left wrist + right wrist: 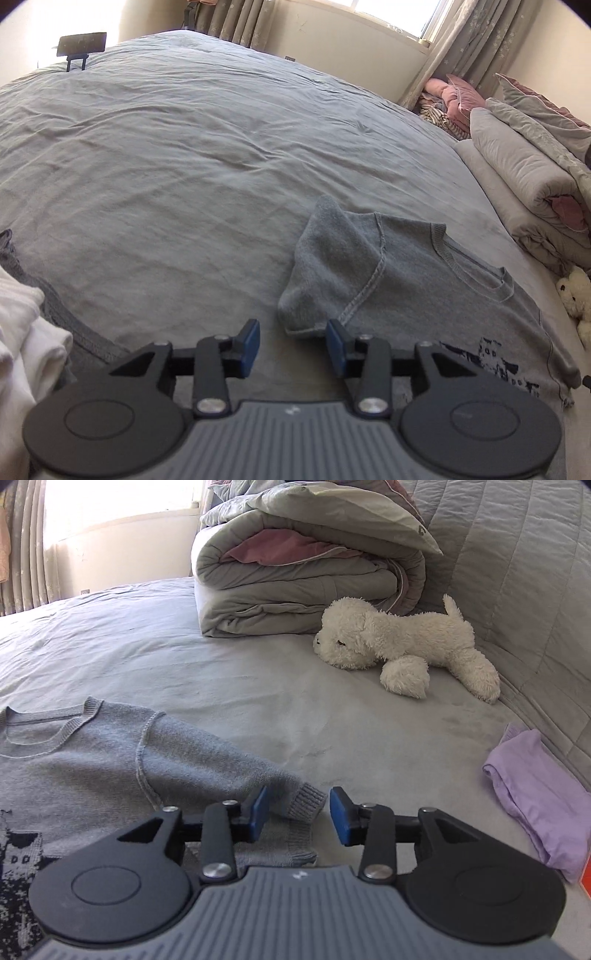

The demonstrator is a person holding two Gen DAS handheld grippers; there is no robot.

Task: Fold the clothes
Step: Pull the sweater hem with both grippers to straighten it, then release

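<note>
A grey knitted sweater point(424, 288) with a dark printed patch lies flat on the grey bed, neck towards the far side. In the left wrist view one sleeve point(325, 266) is folded over, and its end lies just ahead of my open left gripper point(293, 341), between the blue pads. The right wrist view shows the same sweater point(92, 753) at the left. Its other sleeve's ribbed cuff point(306, 805) sits between the spread pads of my open right gripper point(299, 814). Neither pair of pads presses on the cloth.
A rolled grey and pink duvet point(303, 576) and a white plush dog point(402, 642) lie at the bed's head. A folded lilac garment point(535, 797) is at the right. White cloth point(26, 339) and another grey garment point(62, 317) lie at the left. Wrinkled grey sheet point(184, 147) stretches beyond.
</note>
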